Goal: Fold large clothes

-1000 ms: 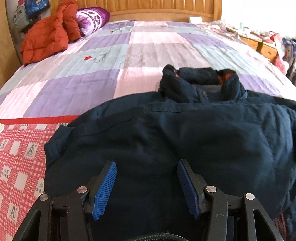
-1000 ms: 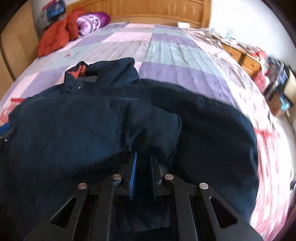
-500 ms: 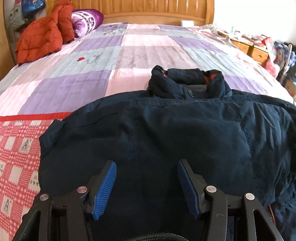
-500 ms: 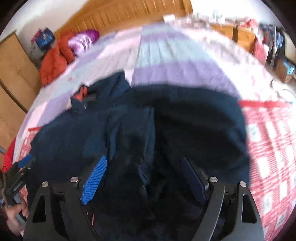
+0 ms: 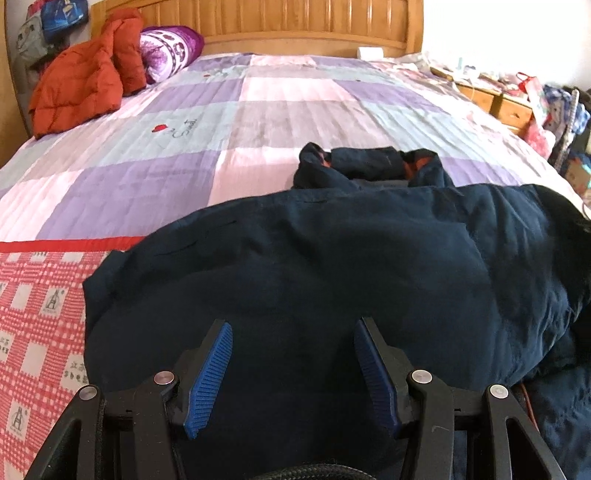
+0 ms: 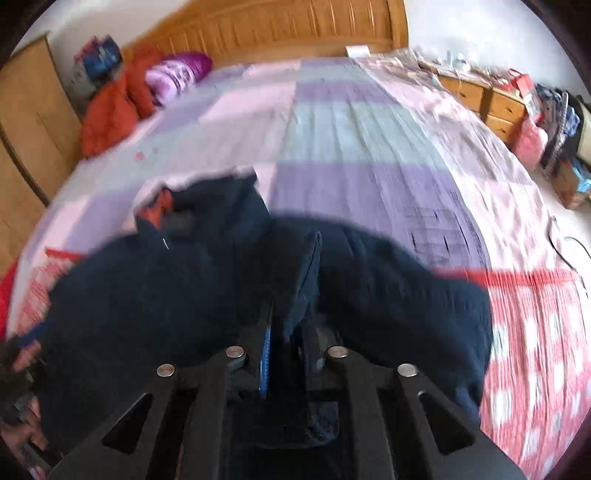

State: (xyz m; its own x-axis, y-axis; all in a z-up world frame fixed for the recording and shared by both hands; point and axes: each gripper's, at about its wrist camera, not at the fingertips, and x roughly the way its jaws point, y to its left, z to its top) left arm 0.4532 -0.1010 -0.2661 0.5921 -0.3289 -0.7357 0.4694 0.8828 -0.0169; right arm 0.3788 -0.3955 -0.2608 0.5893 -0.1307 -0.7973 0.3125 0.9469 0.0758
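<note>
The right gripper (image 6: 286,350) is closing on a ridge of the dark navy padded jacket (image 5: 332,280), likely to fold it. The left gripper (image 5: 291,365) hovers half-open just above the cloth, gripping nothing.

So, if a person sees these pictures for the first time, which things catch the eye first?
First, the dark navy jacket, spread over the near part of the bed, its collar pointing to the wooden headboard. Next, the patchwork quilt beneath it, and the orange-red puffy coat heaped at the far left corner. The right gripper is closing its jaws on a jacket fold.
</note>
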